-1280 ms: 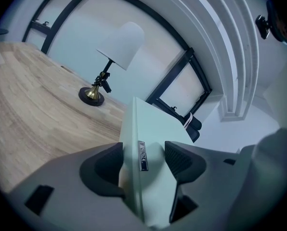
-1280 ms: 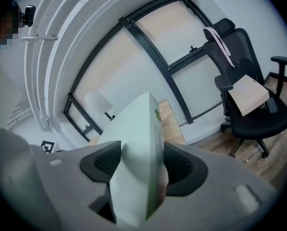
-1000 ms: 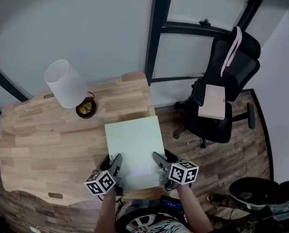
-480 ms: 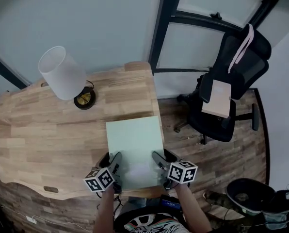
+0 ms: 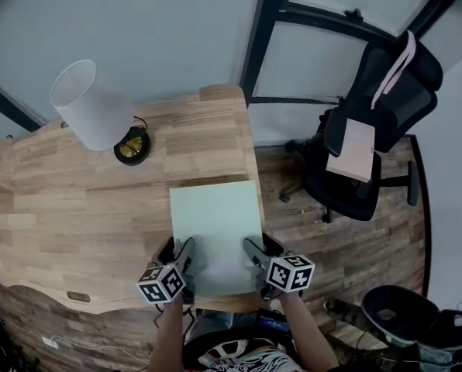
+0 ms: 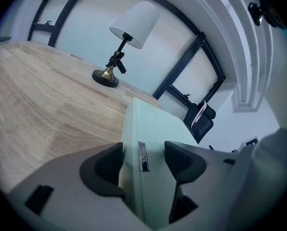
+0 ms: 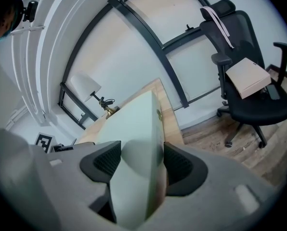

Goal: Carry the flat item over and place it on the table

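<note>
Slid up and outward in the head view since a second ago: lamp (image 5: 91,107) now higher and further left, black office chair (image 5: 382,107) higher and further right, more bare wood showing beyond the far edge of the pale green flat item (image 5: 215,223). Item and both tongs pretty much in the same spot in the view, same grip as before.

Sitting over the right-hand part of the wooden table (image 5: 76,215), right side running close along the table's right edge, near end back by the table's near edge. Can't tell whether resting on the wood or held just above it.

Left gripper (image 6: 144,161) clamped on the near left corner, dark ridged pads pressed against both faces, small metal tag (image 6: 142,156) on the thin edge right between them. Right gripper (image 7: 137,161) same deal on the near right corner, jaws closed tight onto the board, nothing else in there. Marker cubes facing up in the head view, forearms coming in from the bottom.

Lamp with white shade and round brass base further back on the table, well apart from the item. Chair off to the right on the plank floor (image 5: 308,239), flat beige box (image 5: 353,149) lying on the seat, pink strap (image 5: 394,72) draped over the backrest. Dark window frame (image 5: 263,29) behind the table.
</note>
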Tool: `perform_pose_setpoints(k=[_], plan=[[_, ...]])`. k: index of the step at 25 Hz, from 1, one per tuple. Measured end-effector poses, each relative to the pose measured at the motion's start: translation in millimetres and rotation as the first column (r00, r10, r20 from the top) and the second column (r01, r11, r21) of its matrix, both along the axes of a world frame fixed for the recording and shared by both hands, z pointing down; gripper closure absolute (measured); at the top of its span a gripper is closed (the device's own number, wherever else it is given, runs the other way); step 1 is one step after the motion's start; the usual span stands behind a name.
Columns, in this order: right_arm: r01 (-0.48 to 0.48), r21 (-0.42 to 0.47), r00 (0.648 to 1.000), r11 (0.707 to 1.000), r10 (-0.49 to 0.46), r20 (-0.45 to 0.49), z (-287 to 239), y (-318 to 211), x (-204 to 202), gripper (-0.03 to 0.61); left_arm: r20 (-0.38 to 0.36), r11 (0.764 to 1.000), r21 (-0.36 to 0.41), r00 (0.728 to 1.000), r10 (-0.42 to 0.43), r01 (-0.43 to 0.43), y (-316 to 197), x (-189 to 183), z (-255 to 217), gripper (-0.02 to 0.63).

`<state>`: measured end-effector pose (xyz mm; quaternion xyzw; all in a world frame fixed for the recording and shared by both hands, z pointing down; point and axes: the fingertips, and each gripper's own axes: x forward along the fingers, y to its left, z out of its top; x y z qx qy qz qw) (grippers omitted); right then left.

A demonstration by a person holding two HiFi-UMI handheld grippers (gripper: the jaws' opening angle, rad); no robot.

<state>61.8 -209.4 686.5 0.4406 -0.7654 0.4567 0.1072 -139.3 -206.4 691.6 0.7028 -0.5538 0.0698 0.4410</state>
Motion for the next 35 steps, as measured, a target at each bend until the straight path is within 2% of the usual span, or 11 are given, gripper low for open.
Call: perform_pose_setpoints(k=[7, 13, 16, 19, 22, 24, 25, 27, 28, 31, 35], plan=[[0.024, 0.049, 0.996, 0.998, -0.02, -0.086, -10.1, 1.1, 2.1, 0.308, 0.012, 1.0, -0.003, 1.0, -0.008, 0.008, 1.0, -1.4, -3.7, 0.345], [0.005, 0.109, 0.992, 0.994, 0.009, -0.123, -26.3, -0.4, 7.6, 0.308, 0.042, 1.0, 0.013, 0.999, -0.016, 0.016, 1.9, -7.3, -12.8, 0.345], [0.01, 0.162, 0.98, 0.987, 0.022, -0.195, -35.4, -1.0, 12.0, 0.31, 0.083, 0.998, 0.058, 0.997, -0.003, -0.002, -0.9, -9.5, -28.1, 0.345], [0.06, 0.231, 0.95, 0.971, 0.016, -0.311, -44.8, -1.4, 13.0, 0.322, 0.122, 0.994, 0.111, 0.992, 0.004, -0.018, -6.2, -10.5, -44.5, 0.345], [0.102, 0.267, 0.928, 0.958, 0.006, -0.373, -50.5, -1.2, 8.1, 0.336, 0.099, 0.989, 0.139, 0.995, 0.025, -0.039, -8.1, -6.4, -53.6, 0.345], [0.11, 0.284, 0.918, 0.952, 0.012, -0.397, -53.7, 0.1, 7.1, 0.403, 0.086, 0.988, 0.15, 0.996, 0.024, -0.037, -5.8, -5.3, -57.6, 0.387], [0.11, 0.293, 0.914, 0.95, 0.019, -0.405, -55.4, 1.0, 7.5, 0.45, 0.093, 0.988, 0.152, 0.995, 0.022, -0.036, -4.2, -5.7, -58.8, 0.438], [0.099, 0.306, 0.913, 0.947, 0.036, -0.407, -58.7, 2.2, 9.1, 0.538, 0.128, 0.989, 0.135, 0.991, 0.033, -0.051, -1.1, -5.4, -57.3, 0.583], [0.09, 0.309, 0.916, 0.947, 0.043, -0.398, -60.2, 2.5, 9.7, 0.572, 0.143, 0.99, 0.122, 0.989, 0.047, -0.065, -0.1, -3.8, -55.7, 0.589], [0.071, 0.32, 0.925, 0.945, 0.058, -0.376, -65.9, 1.6, 10.0, 0.572, 0.154, 0.988, 0.123, 0.986, 0.07, -0.089, -0.3, 1.2, -59.6, 0.595], [0.087, 0.382, 0.927, 0.92, 0.065, -0.368, -85.6, 3.6, 5.9, 0.572, 0.174, 0.98, 0.17, 0.982, 0.078, -0.108, 0.8, 5.5, -79.1, 0.601]])
